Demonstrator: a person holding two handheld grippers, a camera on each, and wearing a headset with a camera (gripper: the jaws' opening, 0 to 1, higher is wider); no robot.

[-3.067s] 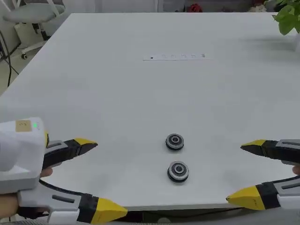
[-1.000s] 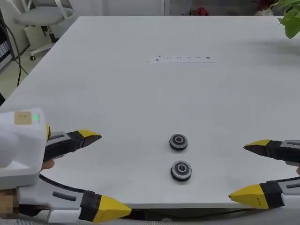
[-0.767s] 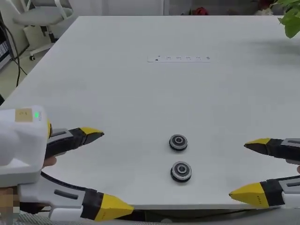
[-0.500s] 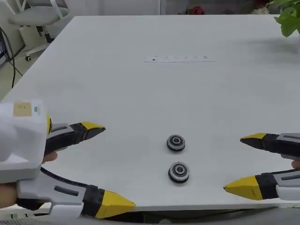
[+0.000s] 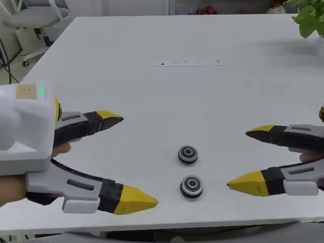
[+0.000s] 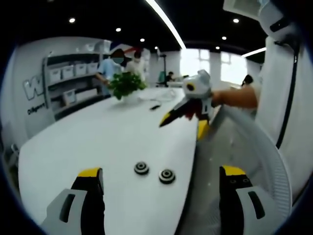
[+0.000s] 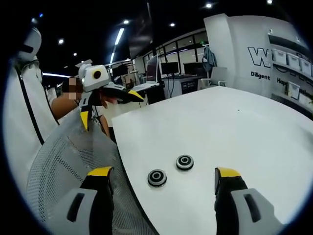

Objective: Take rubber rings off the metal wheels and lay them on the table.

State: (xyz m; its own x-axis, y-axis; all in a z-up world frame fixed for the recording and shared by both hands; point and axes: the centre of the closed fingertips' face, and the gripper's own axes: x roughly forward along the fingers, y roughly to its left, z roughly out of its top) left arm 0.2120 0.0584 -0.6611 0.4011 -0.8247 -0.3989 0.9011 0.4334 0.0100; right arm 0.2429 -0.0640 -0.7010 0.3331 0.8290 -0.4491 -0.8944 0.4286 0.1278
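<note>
Two small metal wheels with black rubber rings lie flat near the table's front edge: the far wheel (image 5: 188,155) (image 6: 141,168) (image 7: 184,162) and the near wheel (image 5: 192,186) (image 6: 167,176) (image 7: 157,177). My left gripper (image 5: 137,161) (image 6: 159,172) is open at their left, its yellow-tipped jaws spread wide and empty. My right gripper (image 5: 244,159) (image 7: 161,172) is open at their right, also empty. Both point inward at the wheels from a short distance, touching neither.
A white power strip (image 5: 188,63) lies across the middle of the white table (image 5: 152,91). A green plant (image 5: 306,17) (image 6: 125,84) stands at the far right corner. An office chair (image 5: 35,12) is beyond the far left corner. People stand in the background.
Both grippers have risen and moved inward over the table toward the two wheels, staying open. The wheels have not moved.
</note>
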